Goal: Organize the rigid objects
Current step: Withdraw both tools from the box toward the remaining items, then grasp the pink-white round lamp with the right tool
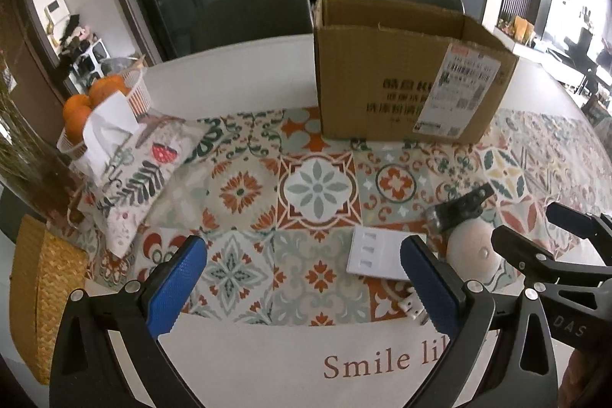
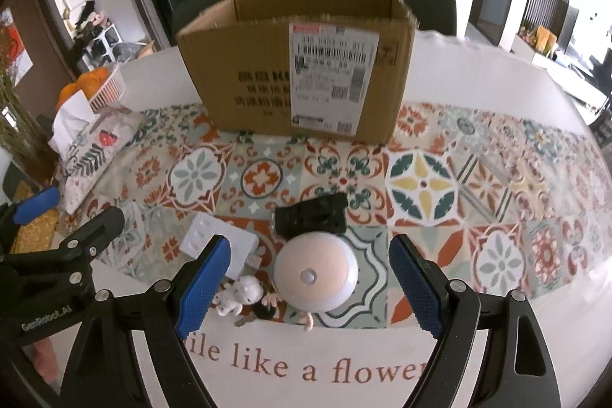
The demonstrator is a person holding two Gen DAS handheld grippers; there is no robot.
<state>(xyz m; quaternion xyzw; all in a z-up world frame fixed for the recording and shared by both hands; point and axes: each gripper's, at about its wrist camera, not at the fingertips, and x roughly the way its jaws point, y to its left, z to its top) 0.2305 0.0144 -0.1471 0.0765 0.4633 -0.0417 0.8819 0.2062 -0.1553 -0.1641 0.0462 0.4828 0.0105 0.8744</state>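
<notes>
Both claws hang wide and empty: left gripper (image 1: 302,278) above the white plug (image 1: 376,255), right gripper (image 2: 310,278) over the round lamp (image 2: 315,272); cardboard box (image 2: 298,71) at twelve o'clock

An open-topped cardboard box (image 2: 298,71) stands at the far side of the patterned tablecloth (image 2: 440,186), with a broad clear stretch of cloth between it and the near clutter. A round white lamp (image 2: 315,264), a black object (image 2: 311,217), a white adapter (image 2: 218,239) and a small figurine (image 2: 244,295) crowd the near edge. A tissue pouch (image 1: 130,171) and fruit basket (image 1: 126,94) block the left; the right lies open.
</notes>
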